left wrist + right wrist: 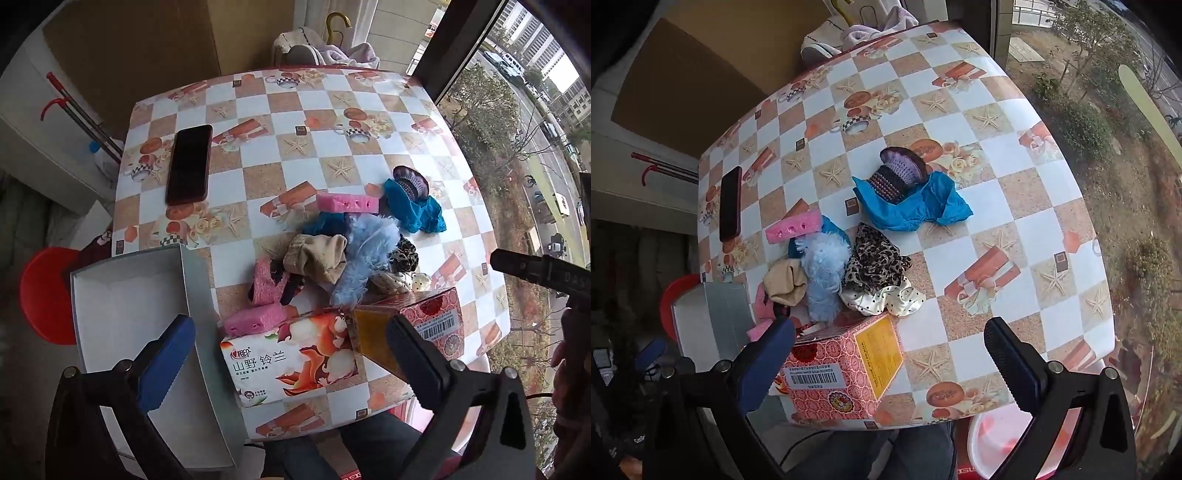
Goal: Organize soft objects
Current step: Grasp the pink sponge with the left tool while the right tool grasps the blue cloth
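Observation:
A pile of soft things lies mid-table: a fluffy light-blue piece [365, 254] [823, 273], a beige cloth [317, 258] [785, 282], a leopard scrunchie [875, 258], a white dotted scrunchie [886, 301], pink sponges [347, 203] [255, 321] [794, 229], a blue cloth [417, 210] [916, 206] under a purple knitted piece [901, 173]. An open white box [136, 314] sits at the table's left edge. My left gripper [291, 365] is open above the tissue pack. My right gripper [890, 369] is open, empty, over the red box.
A tissue pack [291, 362] and a red patterned box [432, 317] [842, 369] stand at the near edge. A black phone [190, 164] [730, 203] lies at the far left. A red stool [44, 295] stands left of the table. A window runs along the right.

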### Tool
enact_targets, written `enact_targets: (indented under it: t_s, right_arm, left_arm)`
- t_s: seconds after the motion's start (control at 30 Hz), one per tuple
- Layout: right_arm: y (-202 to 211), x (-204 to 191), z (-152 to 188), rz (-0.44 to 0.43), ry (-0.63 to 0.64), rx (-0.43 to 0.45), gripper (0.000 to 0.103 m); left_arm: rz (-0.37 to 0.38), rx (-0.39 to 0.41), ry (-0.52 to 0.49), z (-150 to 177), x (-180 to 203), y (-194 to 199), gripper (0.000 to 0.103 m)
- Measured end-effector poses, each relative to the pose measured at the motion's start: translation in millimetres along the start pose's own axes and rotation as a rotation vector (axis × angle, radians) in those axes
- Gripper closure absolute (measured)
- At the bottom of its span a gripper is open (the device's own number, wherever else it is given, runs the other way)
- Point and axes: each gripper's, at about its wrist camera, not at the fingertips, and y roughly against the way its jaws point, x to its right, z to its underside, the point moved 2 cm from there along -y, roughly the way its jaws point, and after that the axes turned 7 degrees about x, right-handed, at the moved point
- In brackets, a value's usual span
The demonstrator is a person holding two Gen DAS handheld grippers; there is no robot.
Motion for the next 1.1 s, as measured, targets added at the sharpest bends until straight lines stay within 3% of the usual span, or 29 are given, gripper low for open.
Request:
enact_targets:
  t_s: [0.2,0.4,0.6,0.7,1.1]
  right_arm:
    - [-30.9,16.8,-14.9,0.023,0.041,-0.054,0.0]
    - [-52.0,31.8,-23.2,0.071,0.044,-0.123,0.0]
    - [-71.4,42.7,-31.0,0.087,0.05,-0.146,0.0]
    - [-80.3,45.2,-37.2,0.088,0.053,-0.15,0.0]
    - [-145.0,23.5,-80.6,0.093,0.129,-0.161,0.0]
  left_arm:
    - [0.006,-0.079,-0.012,-25.6,13.5,-32.9,0.0]
    - [0.033,-0.105,-0.035,-58.7,38.3,-82.4,0.0]
    - [-0.041,-0.217,-0.131,-62.7,50.7,-139.8,0.0]
    - [-0.043,-0.261,-0.104,-65.0,45.0,-159.3,0.0]
    - [-0.094,-0.186,0.099,-120.4,-3.9,-192.9,0.0]
